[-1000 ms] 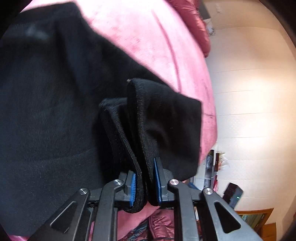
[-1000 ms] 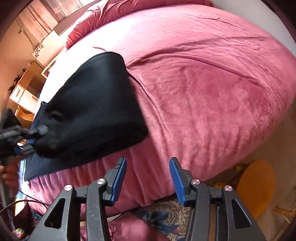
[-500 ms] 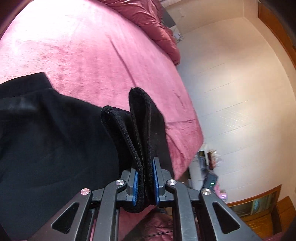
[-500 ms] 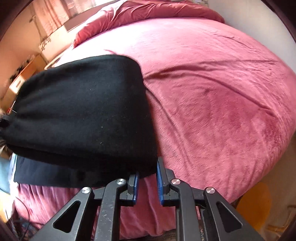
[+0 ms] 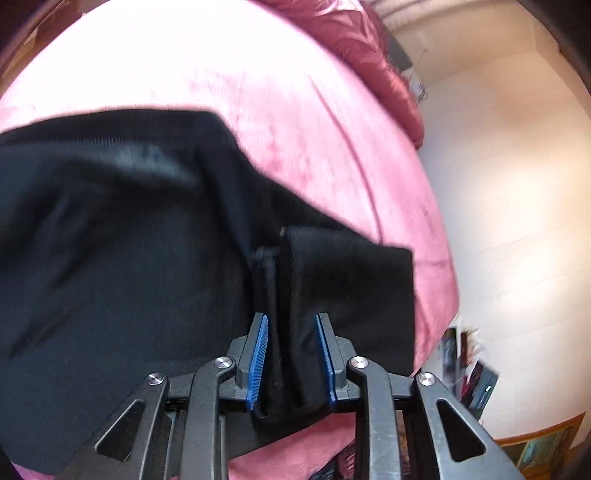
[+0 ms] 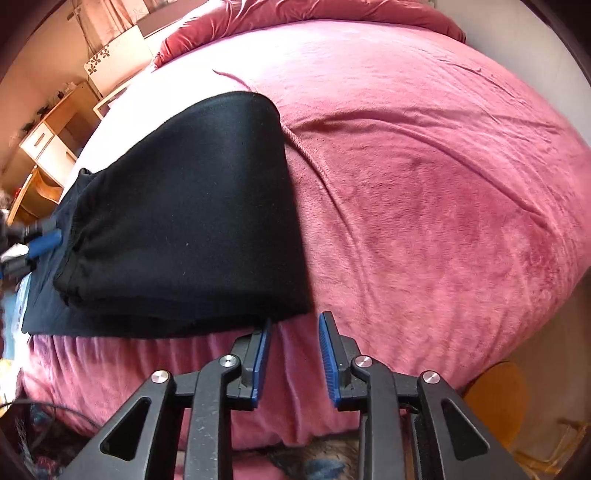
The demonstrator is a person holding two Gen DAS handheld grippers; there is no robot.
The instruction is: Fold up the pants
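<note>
your left gripper [image 5: 291,354] has its blue pads a little apart, with a thick fold of the black pants [image 5: 129,266] between them – loose or pinched, you cannot tell. your right gripper [image 6: 293,356] is open on nothing, just beside the near corner of the pants [image 6: 192,229]. past their right edge the pink bed [image 6: 424,184] lies bare – up to the pillow [image 6: 332,16].

Pink bed [image 6: 424,184], pale wall [image 5: 517,184], wooden shelving [image 6: 44,147]; perhaps a stool [image 6: 495,391].
</note>
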